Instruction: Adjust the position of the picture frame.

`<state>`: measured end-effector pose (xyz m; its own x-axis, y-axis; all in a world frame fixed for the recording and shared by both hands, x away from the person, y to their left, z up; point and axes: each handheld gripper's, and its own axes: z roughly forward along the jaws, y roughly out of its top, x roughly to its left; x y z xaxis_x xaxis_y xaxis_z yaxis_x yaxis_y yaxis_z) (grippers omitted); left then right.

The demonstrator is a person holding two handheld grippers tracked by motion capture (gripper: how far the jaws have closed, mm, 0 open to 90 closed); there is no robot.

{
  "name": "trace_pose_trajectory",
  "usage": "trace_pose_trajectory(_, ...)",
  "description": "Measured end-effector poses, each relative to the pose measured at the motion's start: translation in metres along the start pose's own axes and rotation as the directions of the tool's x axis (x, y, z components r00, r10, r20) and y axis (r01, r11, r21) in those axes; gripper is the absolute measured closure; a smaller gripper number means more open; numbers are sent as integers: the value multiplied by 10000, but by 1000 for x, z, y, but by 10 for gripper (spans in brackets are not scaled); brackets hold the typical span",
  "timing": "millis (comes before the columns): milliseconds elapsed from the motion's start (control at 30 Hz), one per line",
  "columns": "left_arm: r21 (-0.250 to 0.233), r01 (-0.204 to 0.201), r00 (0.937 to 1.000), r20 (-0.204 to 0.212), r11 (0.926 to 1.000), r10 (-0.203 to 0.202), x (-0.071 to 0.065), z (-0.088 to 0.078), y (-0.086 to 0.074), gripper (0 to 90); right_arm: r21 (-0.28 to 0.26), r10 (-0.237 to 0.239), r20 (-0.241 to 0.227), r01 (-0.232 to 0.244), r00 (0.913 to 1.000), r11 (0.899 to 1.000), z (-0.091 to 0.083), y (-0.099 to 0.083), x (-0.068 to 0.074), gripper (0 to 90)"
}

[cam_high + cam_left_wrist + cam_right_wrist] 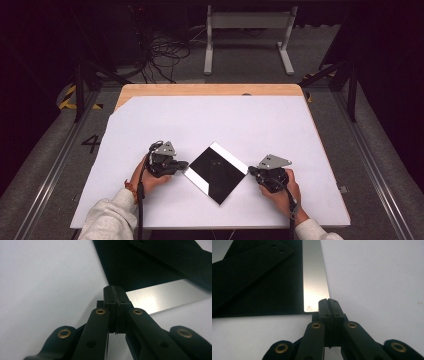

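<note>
The high view looked forward and down from above the person's side, taking in the whole white table (280, 120). Each gripper view sat low, skimming close over the surface along its own jaws. All three shared the black square plate (216, 171) (140, 262) (262, 285) with silver edge strips.

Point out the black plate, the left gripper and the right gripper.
black plate (215, 171): high view, on its dark middle.
left gripper (184, 164): high view, at its shut jaw tips by the plate's left corner.
right gripper (251, 171): high view, at its shut jaw tips by the plate's right corner.
</note>
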<state>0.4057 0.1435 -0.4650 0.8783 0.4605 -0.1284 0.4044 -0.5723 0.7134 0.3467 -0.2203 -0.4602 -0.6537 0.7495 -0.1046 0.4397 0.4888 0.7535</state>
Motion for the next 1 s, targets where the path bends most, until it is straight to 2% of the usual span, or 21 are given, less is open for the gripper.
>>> trace_pose_trajectory(133, 15, -148, 9997, 189, 9999, 147, -9, -1, -3, 900, 58, 120, 98, -121, 9999, 9999, 5, 4, -6, 900)
trace_pose_trajectory(267, 92, -465, 9989, -37, 9989, 465, -19, -1, -4, 900, 70, 148, 279, -150, 9995, 9999, 8, 7, -12, 900)
trace_pose_trajectory(467, 81, -551, 9984, 161, 9984, 549, -26, -1, -6, 900, 38, 243, -137, -242, 9996, 9997, 2, 1, -15, 900)
trace_pose_trajectory(567, 9, -467, 9982, 387, 9989, 466, -29, 0, -7, 900, 77, 159, -303, -157, 9994, 9998, -5, -3, -12, 900)
trace_pose_trajectory(700, 72, -615, 9970, 474, 9981, 611, -37, -1, -8, 900, 109, 115, -564, -109, 9983, 9999, -12, -7, -9, 900)
trace_pose_trajectory(1000, 171, -897, 9926, 838, 9958, 880, -50, 1, -8, 900, 18, 130, -515, -129, 9986, 9999, -1, -1, -10, 900)
